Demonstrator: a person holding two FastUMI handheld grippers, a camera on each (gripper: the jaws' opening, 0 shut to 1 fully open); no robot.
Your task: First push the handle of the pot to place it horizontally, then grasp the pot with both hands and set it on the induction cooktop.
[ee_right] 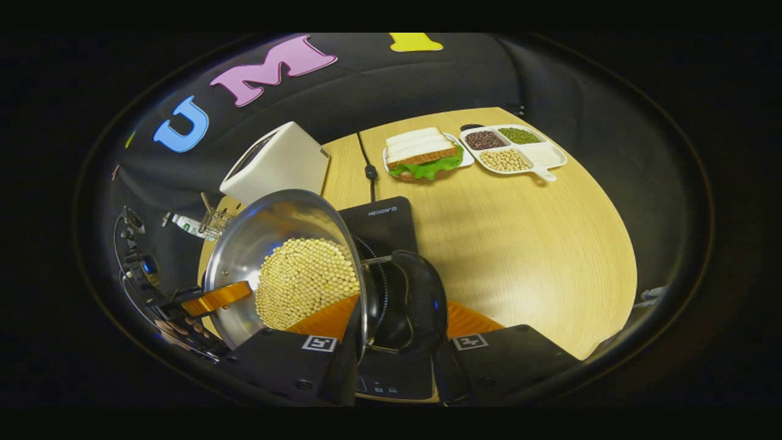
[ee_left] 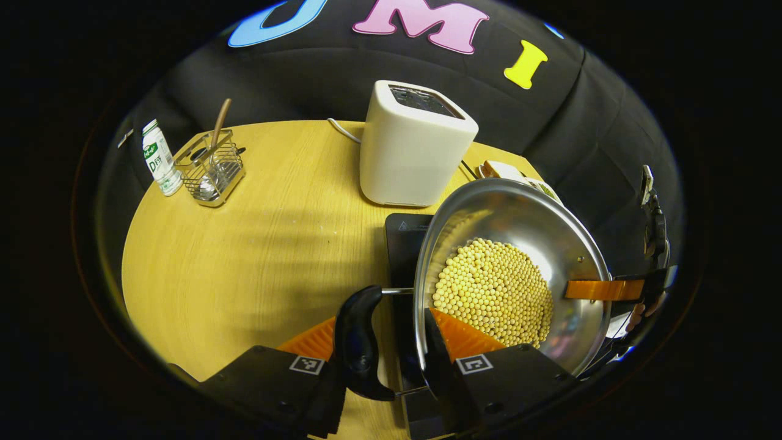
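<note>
**Pot over the cooktop, beans at risk**

Tilt is the danger: uneven hands could spill beans or let the rim slip. The steel pot, half full of pale beans, is held above the black cooktop, at 4 o'clock from the toaster. The left gripper and right gripper each straddle a black handle and the rim; whether they are clamped I cannot tell.

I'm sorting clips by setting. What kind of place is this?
Likely a mock kitchen in a recording booth: a wooden table against black cloth carries a toaster, an induction cooktop and a sandwich.
</note>
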